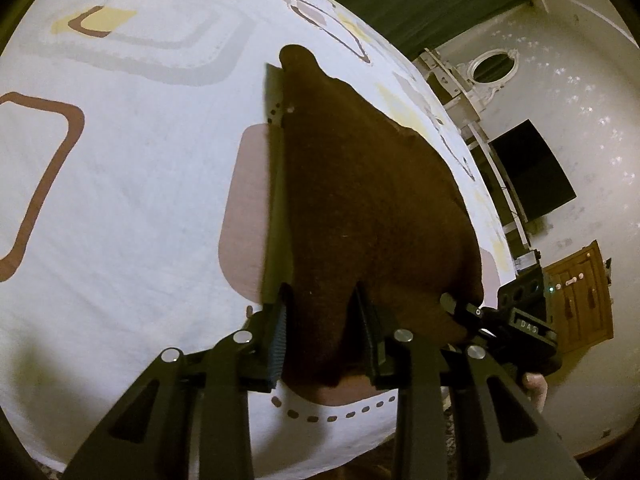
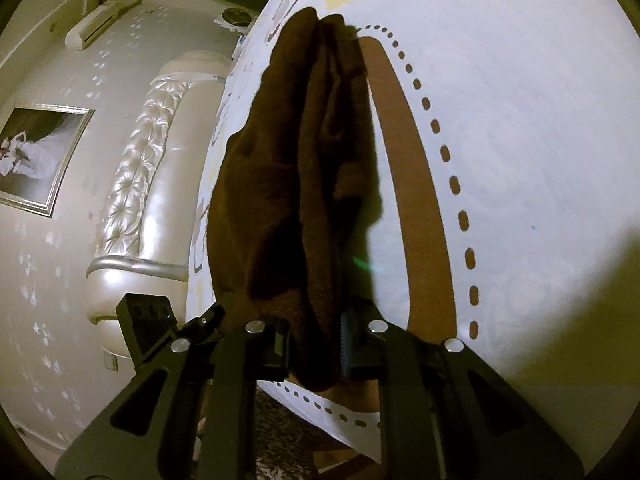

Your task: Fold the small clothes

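Left tool (image 1: pixel 324 332) clenched on near edge of brown cloth (image 1: pixel 360 200). Right tool (image 2: pixel 316 344) clenched on same edge, bunched. Cloth lies on bed sheet (image 1: pixel 140 200), near edge gripped at two points, probably for lifting it over to far side.

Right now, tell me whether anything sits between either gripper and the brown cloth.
Nothing does. The left gripper and right gripper are each shut directly on the brown cloth, which lies on the patterned bedsheet.
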Demonstrator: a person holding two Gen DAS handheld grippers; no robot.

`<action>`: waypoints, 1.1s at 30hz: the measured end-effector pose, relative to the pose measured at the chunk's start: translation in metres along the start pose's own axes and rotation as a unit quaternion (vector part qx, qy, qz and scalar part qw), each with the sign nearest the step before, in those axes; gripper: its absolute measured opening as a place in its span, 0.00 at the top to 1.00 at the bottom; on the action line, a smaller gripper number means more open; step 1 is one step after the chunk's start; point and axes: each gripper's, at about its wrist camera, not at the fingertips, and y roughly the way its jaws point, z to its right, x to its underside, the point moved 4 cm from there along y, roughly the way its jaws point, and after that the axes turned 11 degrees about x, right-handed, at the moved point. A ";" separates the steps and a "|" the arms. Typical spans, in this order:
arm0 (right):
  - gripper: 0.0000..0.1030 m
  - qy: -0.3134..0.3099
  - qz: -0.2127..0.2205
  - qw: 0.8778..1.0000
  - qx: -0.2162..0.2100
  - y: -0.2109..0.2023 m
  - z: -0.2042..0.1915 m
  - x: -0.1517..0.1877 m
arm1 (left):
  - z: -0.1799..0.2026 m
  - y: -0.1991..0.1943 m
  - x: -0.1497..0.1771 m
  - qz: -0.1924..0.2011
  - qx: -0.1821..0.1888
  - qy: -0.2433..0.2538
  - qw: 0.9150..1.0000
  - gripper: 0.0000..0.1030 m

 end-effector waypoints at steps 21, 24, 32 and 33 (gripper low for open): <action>0.85 0.002 0.003 1.000 0.003 -0.001 0.001 -0.001 | -0.001 0.005 0.001 0.002 -0.008 0.005 1.000 0.69; 0.85 0.003 0.003 1.000 0.003 -0.001 0.001 -0.001 | -0.001 0.005 0.001 0.002 -0.007 0.005 1.000 0.69; 0.81 0.006 0.005 1.000 -0.001 -0.006 0.002 -0.001 | 0.001 0.004 0.001 -0.001 0.006 0.007 1.000 0.63; 0.77 0.007 0.006 1.000 -0.001 -0.009 0.002 -0.001 | 0.001 0.002 -0.001 -0.001 0.015 0.004 1.000 0.62</action>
